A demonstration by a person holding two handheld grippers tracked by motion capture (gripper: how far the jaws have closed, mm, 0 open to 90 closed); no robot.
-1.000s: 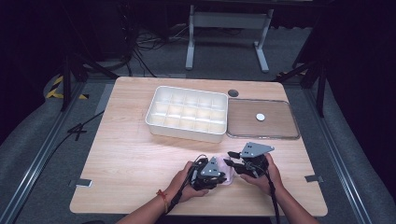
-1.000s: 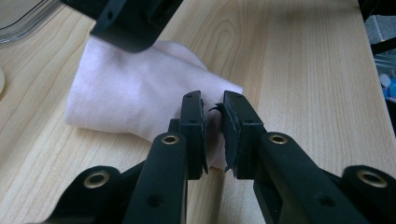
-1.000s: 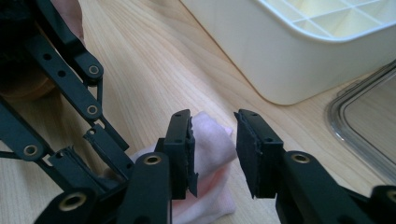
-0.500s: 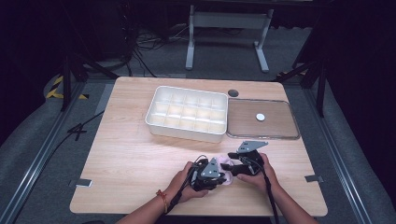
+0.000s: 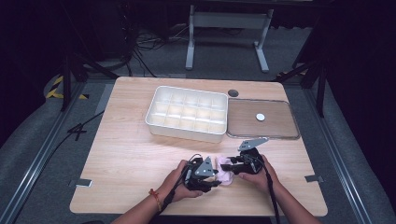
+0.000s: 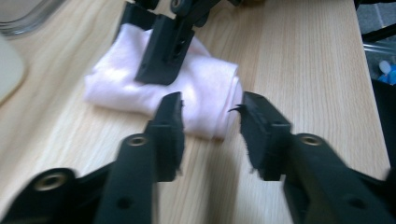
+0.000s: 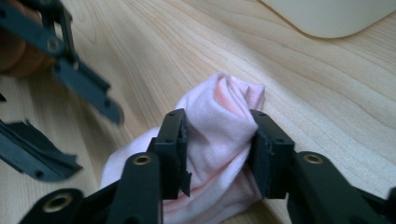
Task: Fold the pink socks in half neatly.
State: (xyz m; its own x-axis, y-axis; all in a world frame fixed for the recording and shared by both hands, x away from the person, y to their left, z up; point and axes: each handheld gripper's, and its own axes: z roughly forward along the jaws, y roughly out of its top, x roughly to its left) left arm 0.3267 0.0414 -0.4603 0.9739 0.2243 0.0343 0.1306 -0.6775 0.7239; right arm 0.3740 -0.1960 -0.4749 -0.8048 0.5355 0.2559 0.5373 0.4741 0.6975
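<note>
The soft, light pink cloth (image 7: 219,140) bunches easily; the right gripper (image 7: 217,149) pinches its thick fold, while the left gripper (image 6: 210,126), at nine o'clock, gapes empty.

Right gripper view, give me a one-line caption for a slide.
Right claw shut on a rolled pale pink cloth lying on the wooden table, with the left claw open beside it.

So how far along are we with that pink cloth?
The pink cloth already lies bunched into a roll on the table. In hand: the right gripper pinches one end, while the left gripper stands open at the other end, not gripping. The white divided box holds nothing, and its lid lies beside it.
</note>
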